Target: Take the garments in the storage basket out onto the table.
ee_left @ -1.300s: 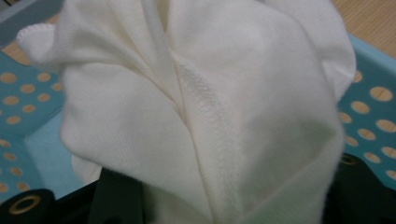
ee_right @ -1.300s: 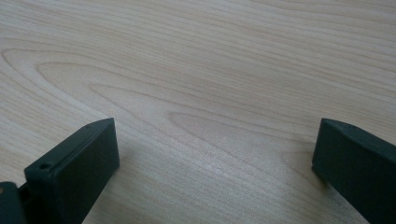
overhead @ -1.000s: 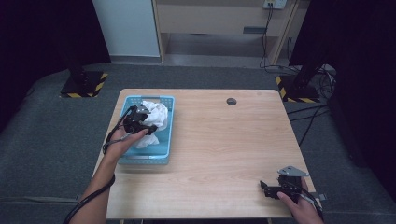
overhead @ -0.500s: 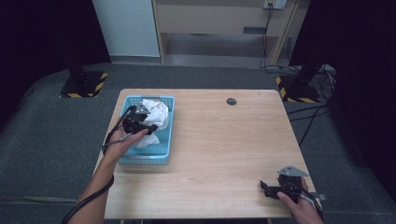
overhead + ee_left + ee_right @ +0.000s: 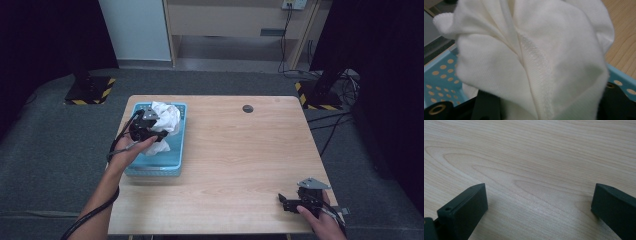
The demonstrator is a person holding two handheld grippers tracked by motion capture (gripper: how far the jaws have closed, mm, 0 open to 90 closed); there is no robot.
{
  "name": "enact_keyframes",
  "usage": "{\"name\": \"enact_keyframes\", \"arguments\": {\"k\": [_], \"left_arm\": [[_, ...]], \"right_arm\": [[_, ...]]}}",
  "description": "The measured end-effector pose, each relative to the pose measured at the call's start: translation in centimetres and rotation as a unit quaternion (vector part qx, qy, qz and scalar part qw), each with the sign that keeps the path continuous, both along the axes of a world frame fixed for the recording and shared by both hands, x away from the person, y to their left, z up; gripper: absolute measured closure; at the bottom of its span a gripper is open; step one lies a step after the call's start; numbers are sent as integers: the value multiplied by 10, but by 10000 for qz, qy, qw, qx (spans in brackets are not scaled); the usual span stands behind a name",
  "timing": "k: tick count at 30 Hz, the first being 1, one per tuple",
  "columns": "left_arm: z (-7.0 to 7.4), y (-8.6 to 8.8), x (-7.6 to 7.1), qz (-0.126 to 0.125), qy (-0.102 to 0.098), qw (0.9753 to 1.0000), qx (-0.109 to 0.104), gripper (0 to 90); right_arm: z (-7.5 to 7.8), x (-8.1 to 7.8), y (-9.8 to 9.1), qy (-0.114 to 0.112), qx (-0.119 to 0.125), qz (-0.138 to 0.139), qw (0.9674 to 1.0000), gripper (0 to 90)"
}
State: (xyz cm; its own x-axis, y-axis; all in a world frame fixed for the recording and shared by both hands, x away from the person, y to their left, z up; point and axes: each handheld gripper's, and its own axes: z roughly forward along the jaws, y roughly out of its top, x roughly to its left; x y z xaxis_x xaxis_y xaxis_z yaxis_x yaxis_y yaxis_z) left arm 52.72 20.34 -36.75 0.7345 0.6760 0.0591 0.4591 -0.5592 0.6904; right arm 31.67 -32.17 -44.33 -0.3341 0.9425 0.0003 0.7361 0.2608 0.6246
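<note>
The wooden table [image 5: 235,160] carries a light-blue perforated basket [image 5: 172,160] at about nine o'clock; in it sits a crumpled white cloth [image 5: 165,120], bunched toward the basket's twelve o'clock end. The left gripper [image 5: 150,131] hangs over the basket, clenched on the cloth — in the left gripper view the white folds rise from between its jaws; the right gripper [image 5: 284,202] rests at five o'clock near the table's front edge, jaws spread wide over bare wood — nothing between them.

The left gripper [image 5: 159,131] hangs over the blue basket [image 5: 172,165], jaws clamped. The right gripper [image 5: 286,201] rests well apart from the basket, jaws spread wide.
</note>
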Motion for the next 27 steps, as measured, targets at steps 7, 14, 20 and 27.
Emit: {"name": "enact_keyframes", "arguments": {"k": [7, 14, 20, 27], "left_arm": [[5, -1, -2, -57, -93, 9999, -14, 451], [15, -6, -7, -164, -246, 9996, -33, 451], [23, -11, -9, -220, -323, 9992, 24, 451], [33, -17, -16, -341, -449, 9984, 34, 451]], "right_arm": [[0, 0, 0, -1, 0, 1, 10000, 5], [0, 0, 0, -1, -1, 2, 10000, 5], [0, 0, 0, -1, 0, 1, 10000, 5], [0, 0, 0, -1, 0, 1, 10000, 5]]}}
